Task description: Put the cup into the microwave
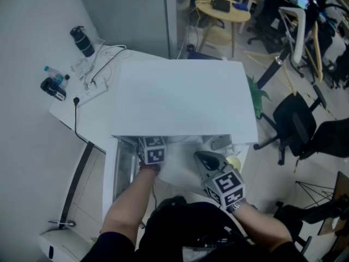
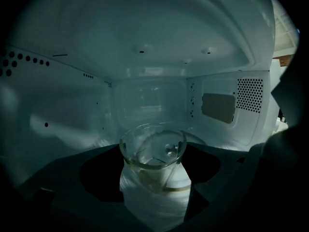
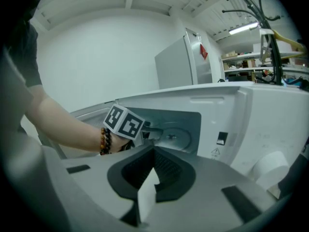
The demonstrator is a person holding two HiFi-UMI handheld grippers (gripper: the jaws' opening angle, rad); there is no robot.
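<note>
— What fills most of the head view?

— A white table (image 1: 82, 113) set in a corner. The white microwave (image 1: 180, 97) stands on it, and its flat top takes up the middle of the picture. A black office chair (image 1: 294, 121) stands on the floor to the right, and a yellow round table (image 1: 222, 10) is farther back.

— And on the table itself?

— Left of the microwave lie a white power strip (image 1: 92, 93) with its cables and a dark bottle (image 1: 83, 41). Both are well apart from the person's hands.

— Where are the grippers?

— Both are at the microwave's front. The left gripper (image 2: 154, 197) reaches inside the oven. Its own view shows the pale cavity all around, with a perforated vent (image 2: 249, 94) on the right wall. The right gripper (image 3: 146, 197) hangs outside, just to the right of the left one, and points at the oven's white front.

— What do the jaws hold?

— The left gripper's jaws are clamped on the cup (image 2: 153, 146), a clear glass one with its open rim up, gripped low down by the white pads. So the cup is inside the cavity, in front of the rear wall. Whether its base touches the oven floor cannot be told. The right gripper's jaws are pressed together with nothing between them.

— Anything smaller?

— In the right gripper view, the left gripper's marker cube (image 3: 124, 122) shows at the oven mouth. Just behind it is a bead bracelet (image 3: 104, 140) on the person's left wrist.
</note>
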